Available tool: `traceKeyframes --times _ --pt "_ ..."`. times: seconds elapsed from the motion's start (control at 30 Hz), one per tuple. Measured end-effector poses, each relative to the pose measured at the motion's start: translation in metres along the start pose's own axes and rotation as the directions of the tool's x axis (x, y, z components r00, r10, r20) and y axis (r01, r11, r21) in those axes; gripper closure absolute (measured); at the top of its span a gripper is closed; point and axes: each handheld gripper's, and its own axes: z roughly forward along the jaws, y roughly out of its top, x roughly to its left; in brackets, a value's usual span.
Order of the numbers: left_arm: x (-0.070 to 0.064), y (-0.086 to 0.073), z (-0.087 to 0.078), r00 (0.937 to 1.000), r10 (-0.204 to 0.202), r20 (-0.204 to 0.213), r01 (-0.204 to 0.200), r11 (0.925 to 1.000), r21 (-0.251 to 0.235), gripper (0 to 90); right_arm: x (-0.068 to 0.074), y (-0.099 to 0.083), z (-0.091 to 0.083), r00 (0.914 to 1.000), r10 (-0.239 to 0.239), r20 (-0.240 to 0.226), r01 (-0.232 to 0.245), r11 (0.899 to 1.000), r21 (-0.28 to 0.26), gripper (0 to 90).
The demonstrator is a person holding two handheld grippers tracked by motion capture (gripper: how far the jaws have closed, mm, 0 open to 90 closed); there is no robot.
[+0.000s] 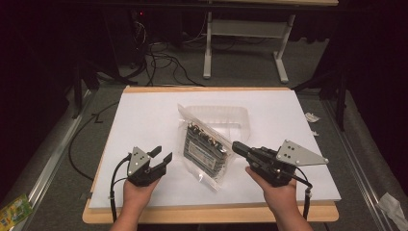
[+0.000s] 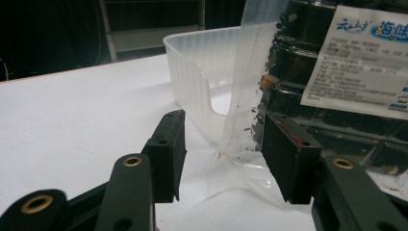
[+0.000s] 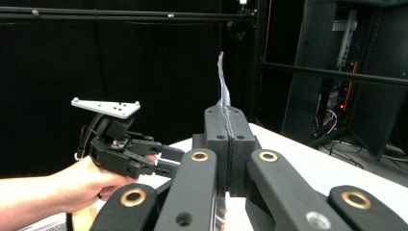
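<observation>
With the bag (image 1: pixel 204 151) lying mid-surface, one thin edge pinched by the closed right tool (image 1: pixel 236 147) and the left tool (image 1: pixel 161 156) held wide beside it, slippage or tearing is judged likely if pulled.

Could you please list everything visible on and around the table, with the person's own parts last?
Bag: one, clear plastic, mid-board, pinched at its near edge by the right gripper.
Pack: one, dark with a white label, inside the bag.
Tray: one, translucent white, behind the bag.
Board: one, white, on the wooden tabletop.
Wrapper: one, green and yellow, floor at bottom left.
Scraps: a few, white, right of the board.
Frame: one, white, floor beyond the table.
Left gripper: one, black, open, beside the bag.
Right gripper: one, black, shut on the bag.
Hands: two, holding the grippers.
</observation>
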Motion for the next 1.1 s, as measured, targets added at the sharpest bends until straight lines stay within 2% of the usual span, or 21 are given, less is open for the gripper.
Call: traceKeyframes --times 0.13,0.37,0.5,0.53,0.57,0.63,0.67,0.7,0.77,0.8,0.83,1.0,1.1 --pt "-0.005 0.0 0.009 0.9995 0.022 0.024 -0.023 0.9995 0.021 52.3 0.004 0.004 -0.002 0.9998 -0.021 -0.004 0.021 1.0 -0.005 90.0" --pt "-0.012 0.0 0.025 0.9967 0.055 0.06 -0.057 0.9975 0.041 55.1 0.006 0.008 -0.006 0.9997 -0.022 -0.008 0.022 0.999 -0.024 90.0" --pt "-0.01 0.004 0.039 0.9947 0.028 0.099 -0.03 0.9994 0.017 59.4 0.006 0.008 -0.006 0.9997 -0.022 -0.011 0.021 1.0 -0.022 90.0" --pt "-0.007 0.006 0.047 0.9921 0.008 0.125 -0.011 0.9998 0.02 61.9 0.006 0.008 -0.005 0.9995 -0.028 -0.015 0.027 0.999 -0.024 90.0" --pt "-0.007 0.006 0.047 0.9921 0.008 0.125 -0.011 0.9998 0.02 63.6 0.006 0.008 -0.005 0.9995 -0.028 -0.015 0.027 0.999 -0.024 90.0" --pt "-0.004 0.008 0.053 0.9879 -0.003 0.155 -0.001 0.9997 0.025 65.4 0.006 0.007 -0.005 0.9994 -0.031 -0.016 0.031 0.999 -0.026 90.0" --pt "-0.003 0.008 0.055 0.9873 -0.001 0.159 -0.004 0.9993 0.036 67.8 0.005 0.007 -0.005 0.9994 -0.032 -0.015 0.032 0.999 -0.027 90.0" --pt "-0.004 0.007 0.059 0.9856 -0.005 0.169 -0.003 0.9989 0.047 75.9 0.005 0.006 -0.005 0.9996 -0.026 -0.011 0.026 0.999 -0.024 90.0" --pt "-0.005 0.007 0.059 0.987 -0.002 0.161 -0.005 0.999 0.045 84.6 0.004 0.005 -0.005 0.9996 -0.025 -0.011 0.025 0.999 -0.023 90.0" --pt "-0.005 0.007 0.058 0.9886 0.003 0.151 -0.011 0.9987 0.05 84.6 0.003 0.004 -0.005 0.9997 -0.024 -0.009 0.023 0.999 -0.024 90.0" --pt "-0.006 0.007 0.057 0.9886 0.008 0.151 -0.016 0.9986 0.05 90.0 0.001 0.003 -0.006 0.9999 -0.016 -0.002 0.016 0.999 -0.029 90.0" --pt "-0.01 0.006 0.053 0.9909 0.026 0.132 -0.031 0.9987 0.041 90.0 -0.004 0.002 -0.01 0.9999 -0.003 0.015 0.004 0.999 -0.034 90.0" --pt "-0.011 0.004 0.052 0.9914 0.023 0.129 -0.027 0.9992 0.031 90.0 -0.007 0.0 -0.012 0.9995 0.004 0.03 -0.003 1.0 -0.031 90.0"
